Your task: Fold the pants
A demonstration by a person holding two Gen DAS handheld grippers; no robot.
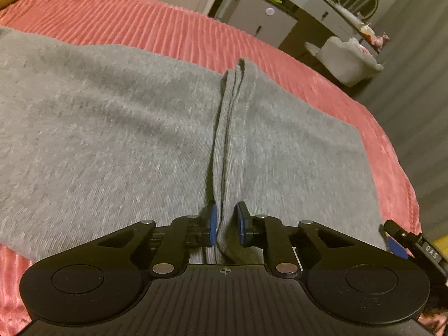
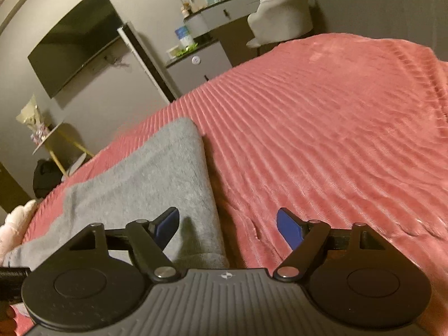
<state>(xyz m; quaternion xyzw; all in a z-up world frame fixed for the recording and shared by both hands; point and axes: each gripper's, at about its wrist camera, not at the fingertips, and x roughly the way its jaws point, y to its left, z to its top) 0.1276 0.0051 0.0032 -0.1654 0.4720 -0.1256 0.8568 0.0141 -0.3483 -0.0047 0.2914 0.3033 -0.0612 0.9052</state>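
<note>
Grey pants [image 1: 112, 128] lie flat, ridge pinched centrally.

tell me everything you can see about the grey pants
The grey pants look like soft knit fabric, lying mostly flat on the pink ribbed bedspread. A raised ridge of fabric runs down the middle, pinched between the left gripper's nearly closed jaws. The right gripper is open, straddling the pants' edge.

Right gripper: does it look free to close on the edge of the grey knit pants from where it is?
Probably yes. The right gripper is open, straddling the near edge of the grey knit pants on the pink ribbed bedspread, with nothing between. The left gripper holds a fold elsewhere.
</note>
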